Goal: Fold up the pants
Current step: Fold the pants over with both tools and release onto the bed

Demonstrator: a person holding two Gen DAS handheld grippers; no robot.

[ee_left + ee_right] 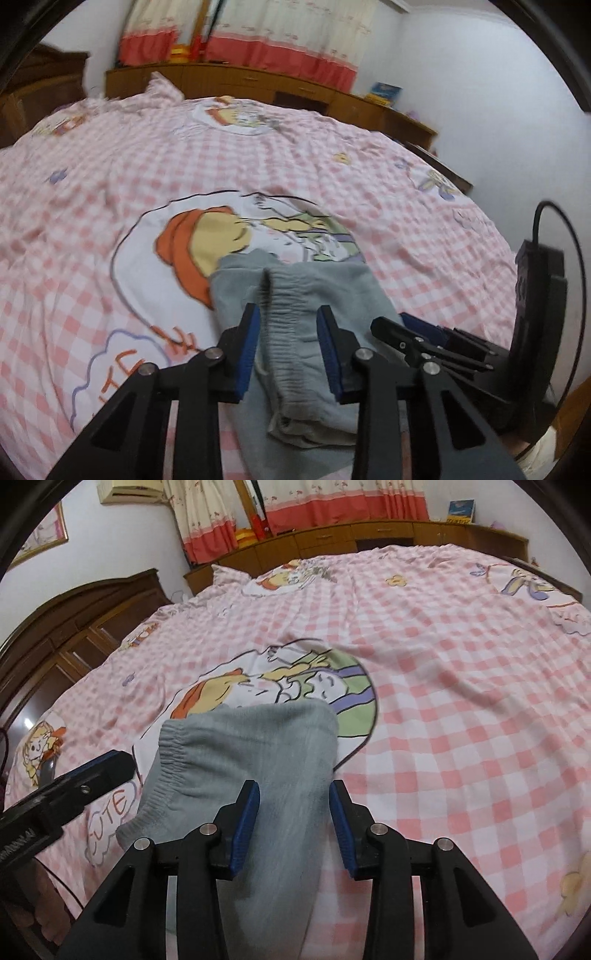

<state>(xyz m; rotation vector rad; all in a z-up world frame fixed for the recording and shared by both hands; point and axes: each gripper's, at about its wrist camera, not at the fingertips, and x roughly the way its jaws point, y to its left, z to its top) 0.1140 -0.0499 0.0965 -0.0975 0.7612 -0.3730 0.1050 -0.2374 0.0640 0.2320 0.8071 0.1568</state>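
My left gripper (288, 347) straddles the ribbed waistband of the soft grey knit pants (306, 302) on the pink checked bedsheet (92, 229), jaws apart. My right gripper (293, 827), also parted, straddles the leg fabric. I'd pinch both layers evenly before folding. The hems are cut off below.

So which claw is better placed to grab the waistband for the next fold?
Probably left: the left claw already straddles the gathered waistband. The right claw is over plain cloth of the pants.
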